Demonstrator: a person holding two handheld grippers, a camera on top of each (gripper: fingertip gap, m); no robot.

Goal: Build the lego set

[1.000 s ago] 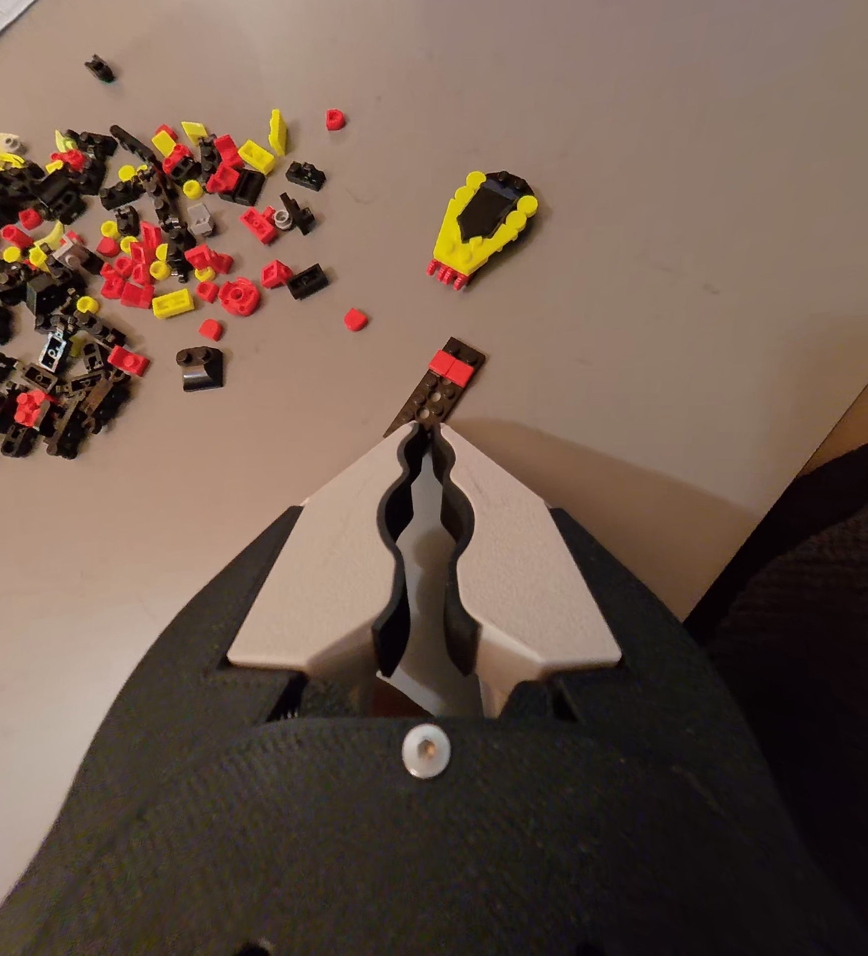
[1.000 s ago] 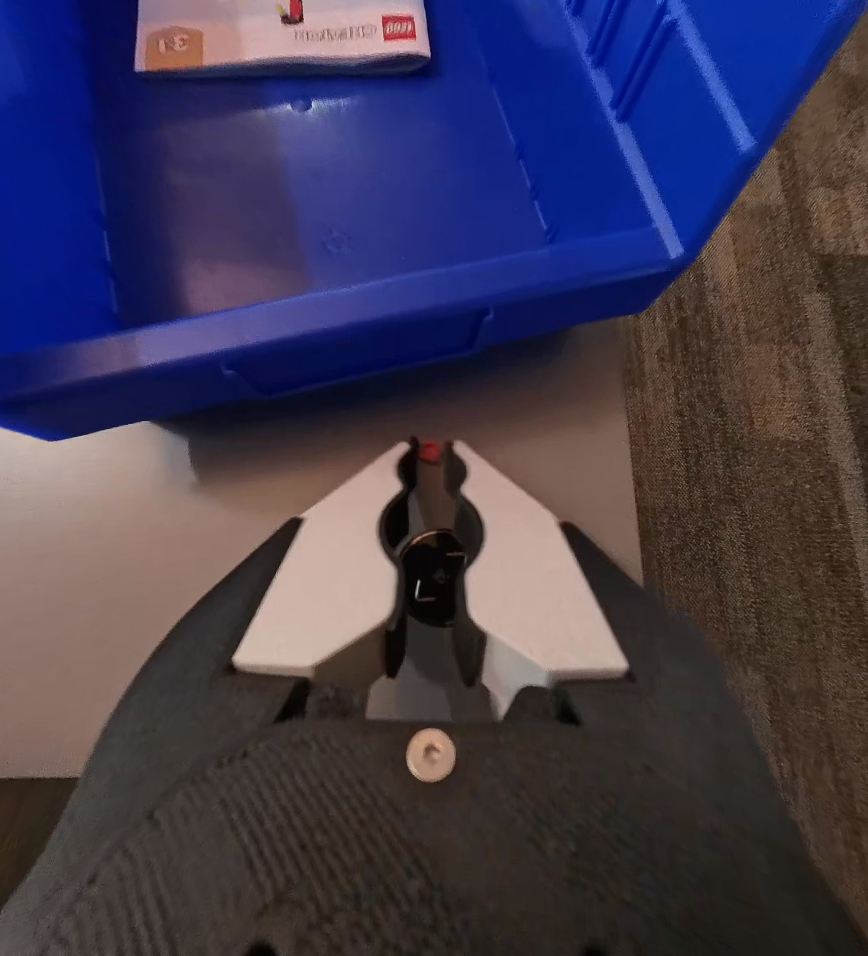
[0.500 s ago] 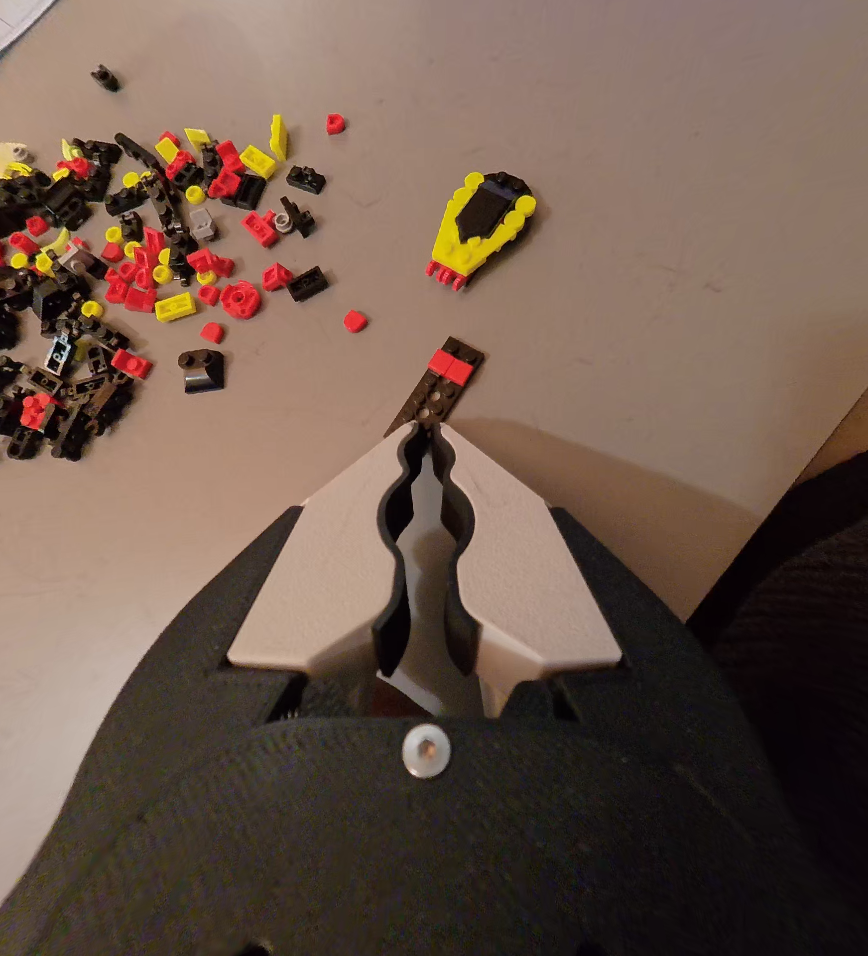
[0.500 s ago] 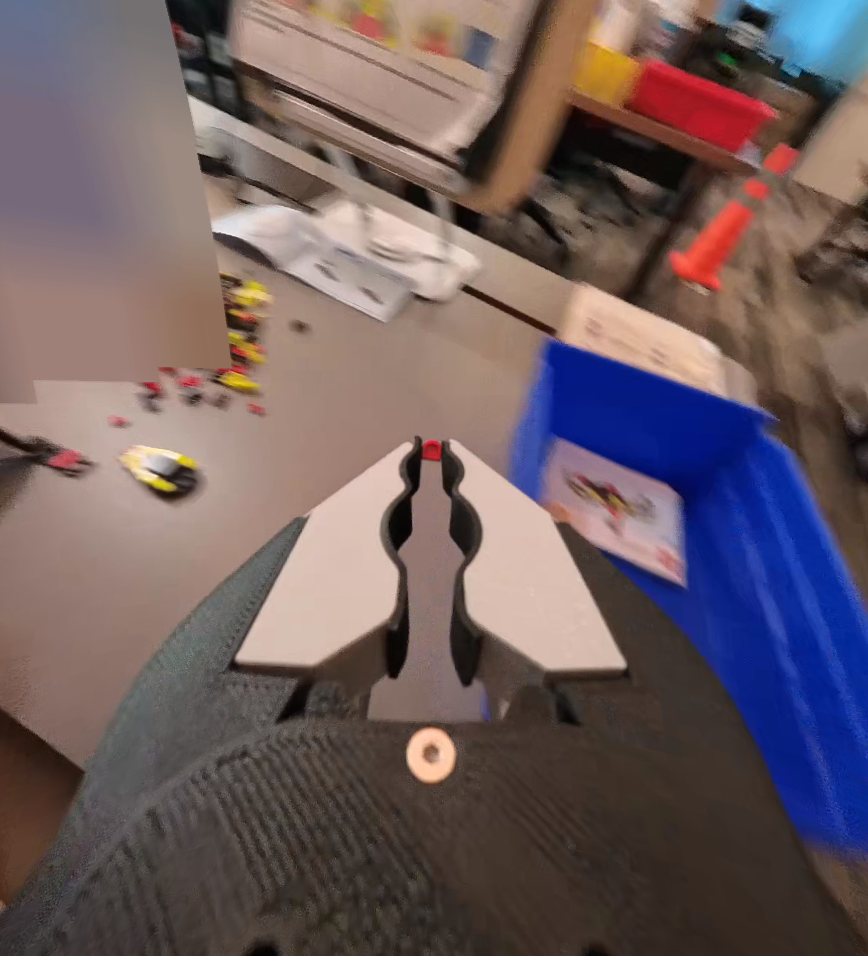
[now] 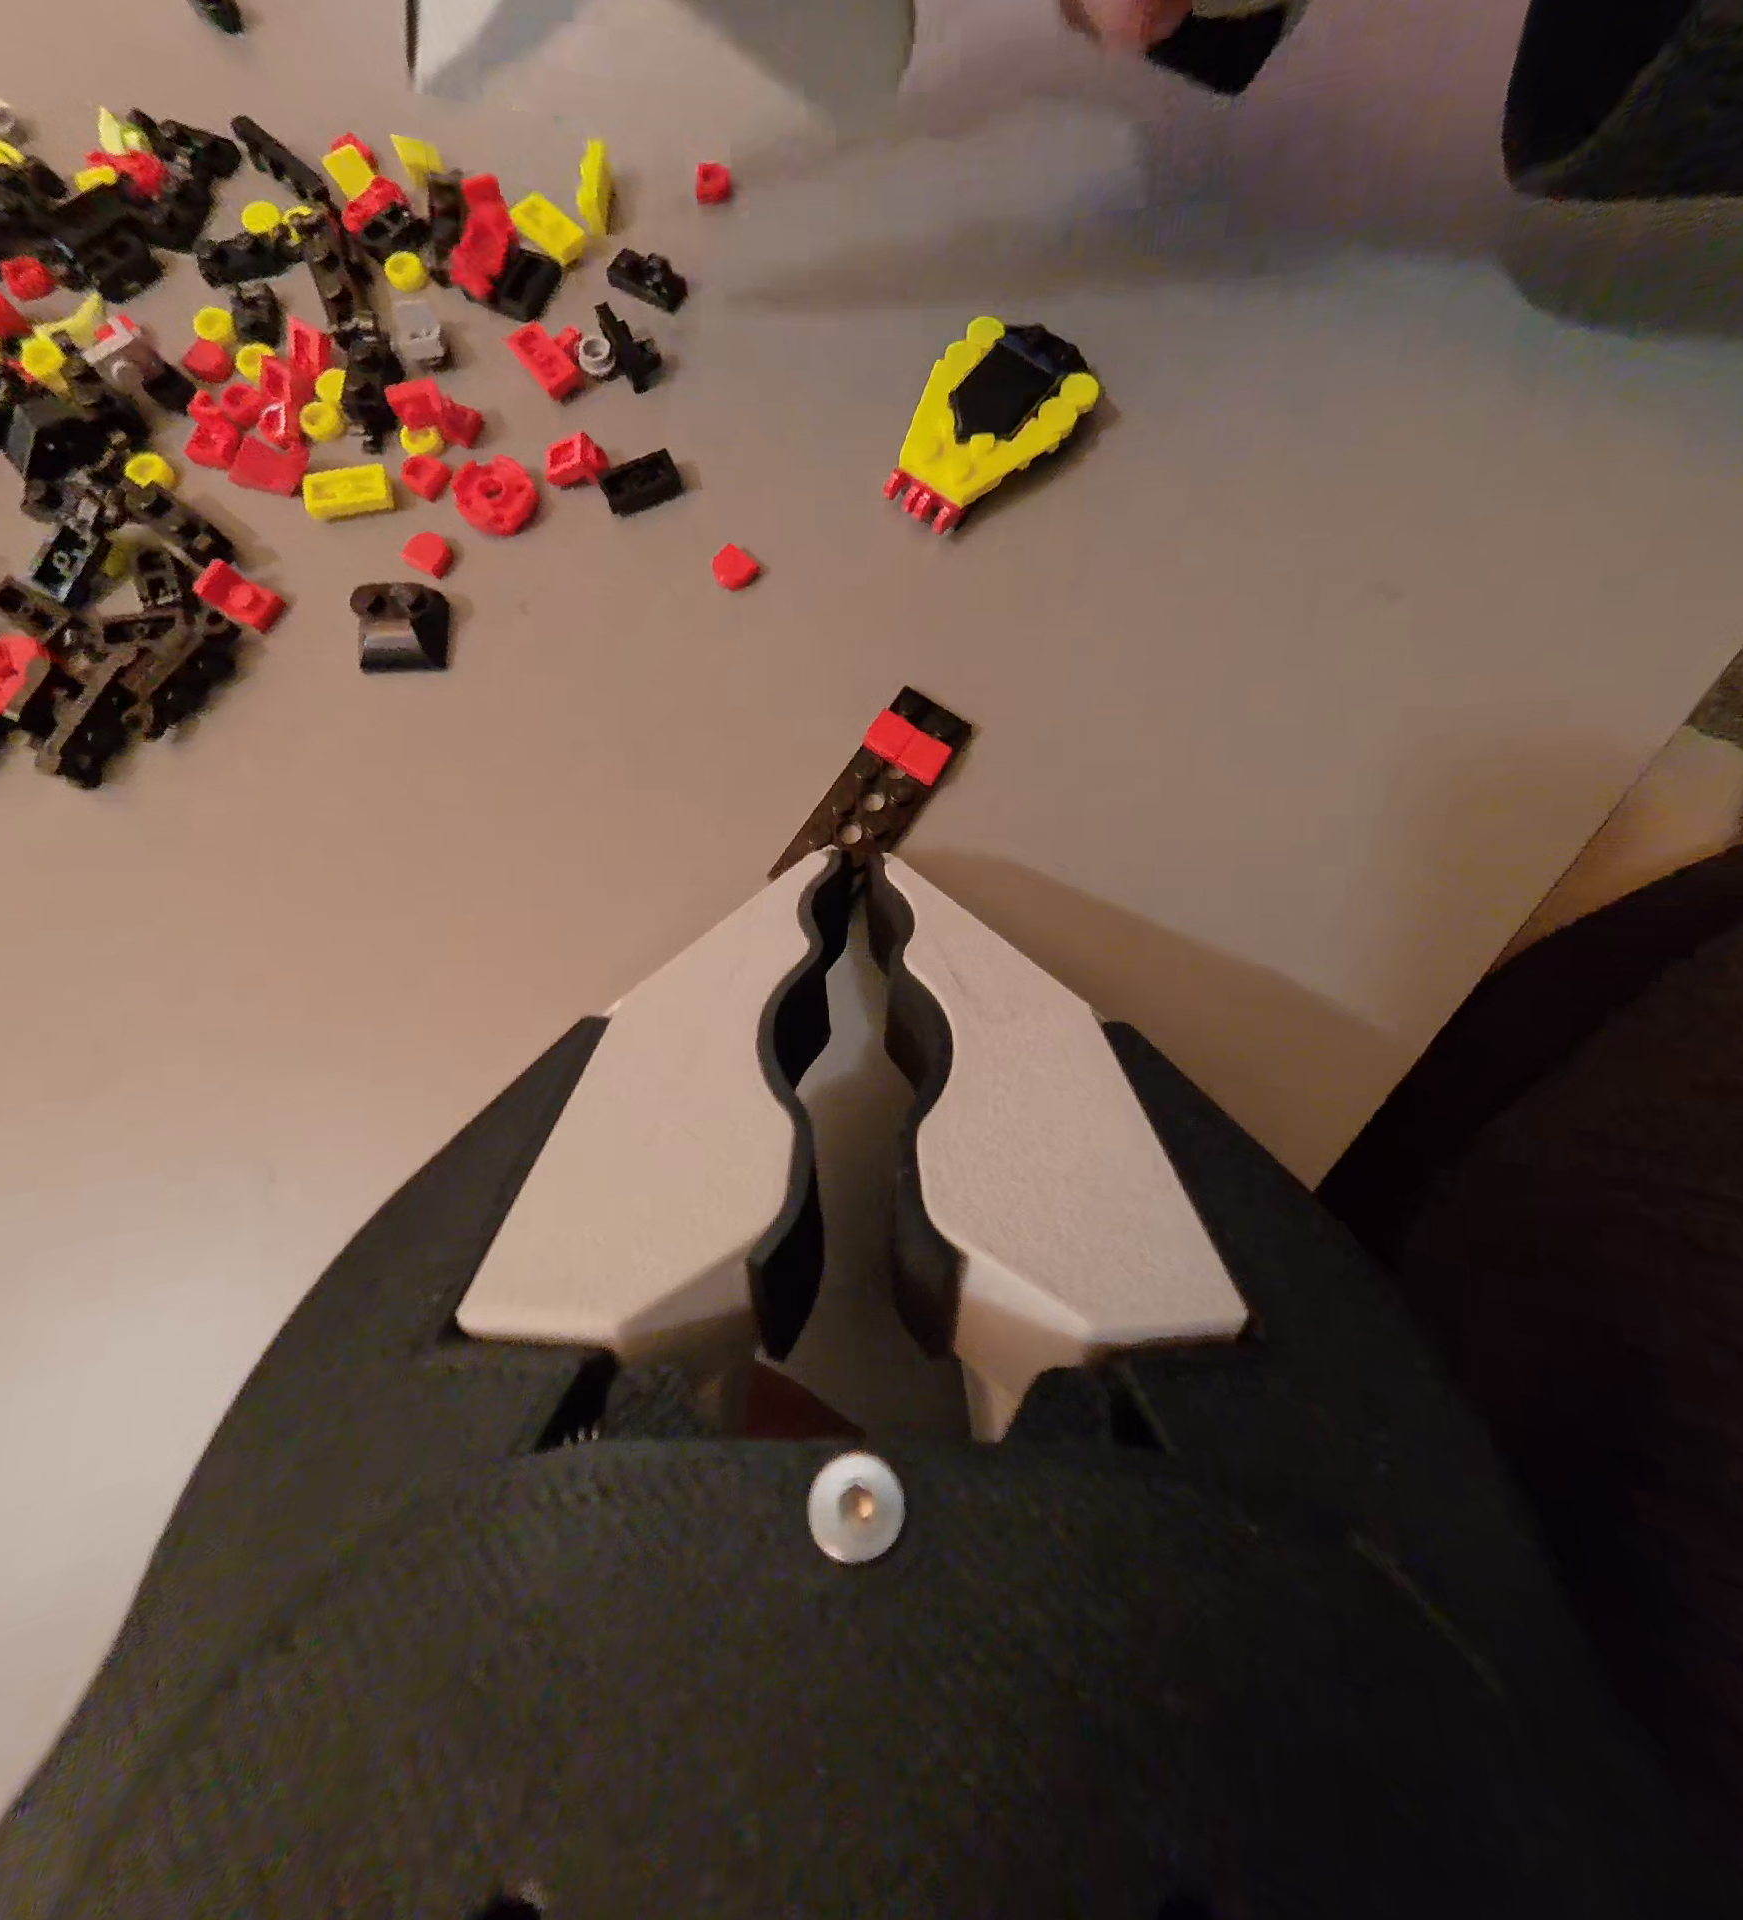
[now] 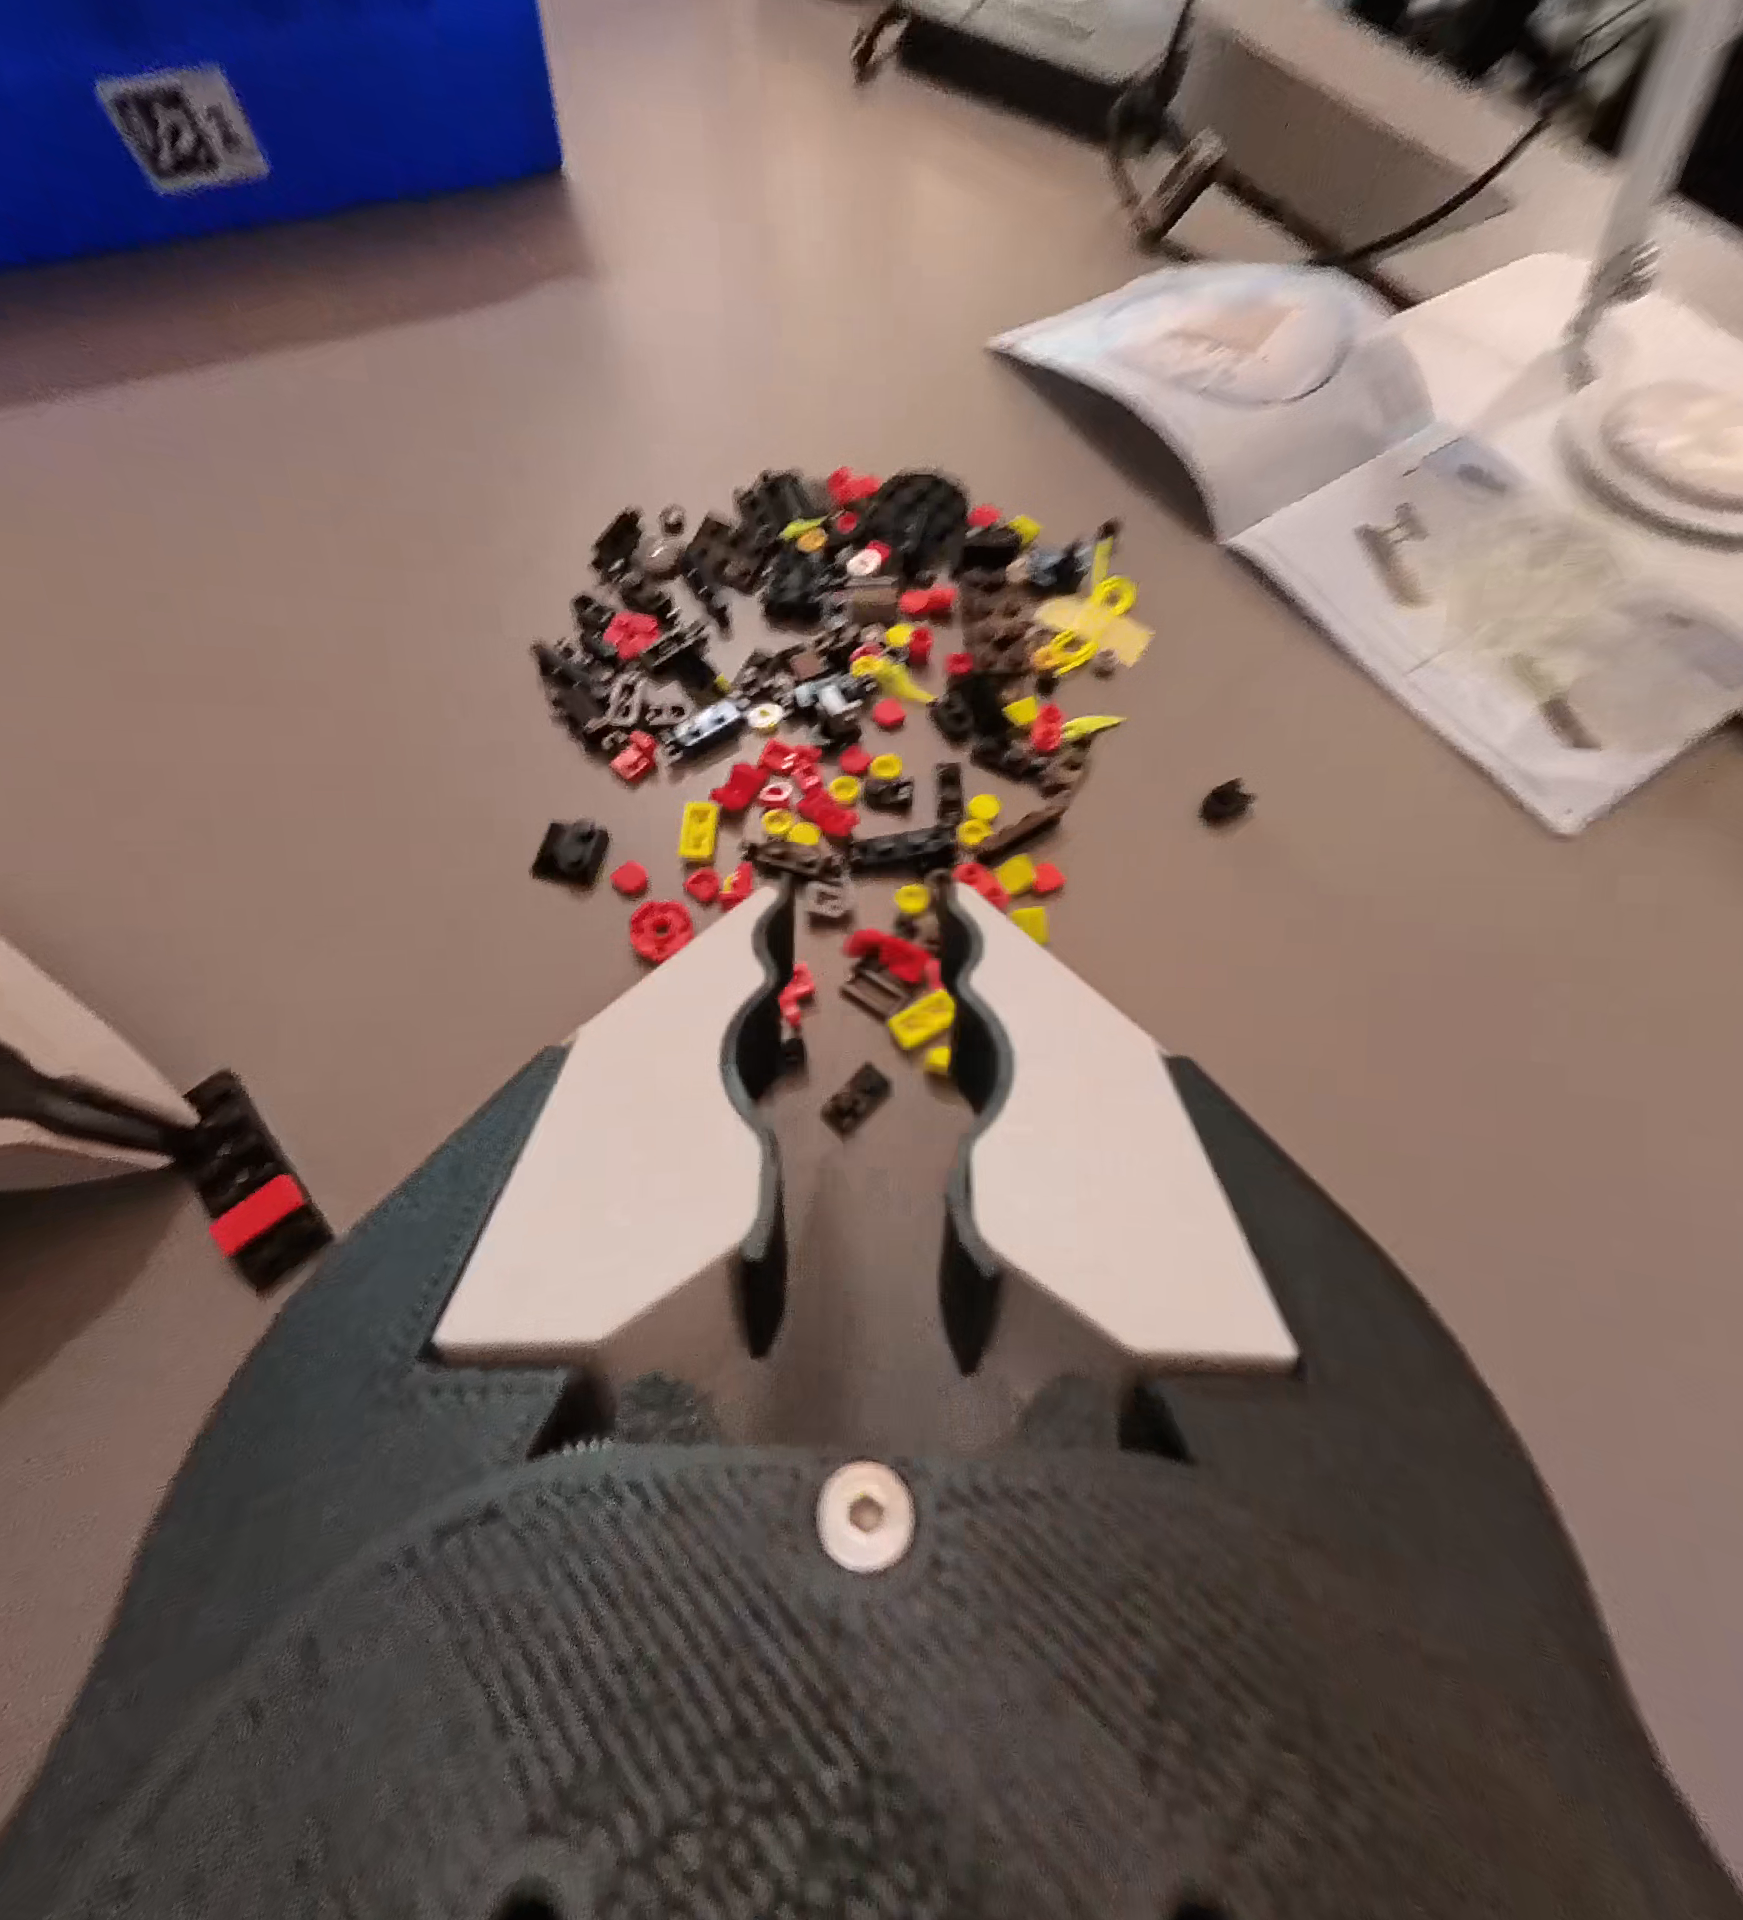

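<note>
The left gripper (image 5: 859, 868) had its two fingers pinched tight on a long black plate (image 5: 877, 795). The plate had a red piece (image 5: 905, 740) stuck across it near the far end. It stuck out past the fingertips, over the grey table (image 5: 1314, 623). From the other side, the same black plate (image 6: 246, 1174) showed low on the left, with the tip of the left gripper on it.

The right gripper (image 6: 869, 904) had its fingers spread apart, with nothing between them. It hung over the near edge of a big pile of loose bricks (image 6: 836, 686), black, red and yellow ones all mixed up. That view was a bit blurry.

A small yellow and black build (image 5: 997, 416) with little red prongs lay by itself on the table, off to the right of the loose bricks (image 5: 254, 364). One tiny red piece (image 5: 734, 567) sat alone between the pile and the held plate.

An open paper booklet (image 6: 1469, 540) lay past the pile on the right. A blue bin (image 6: 223, 114) stood in the far left corner.
</note>
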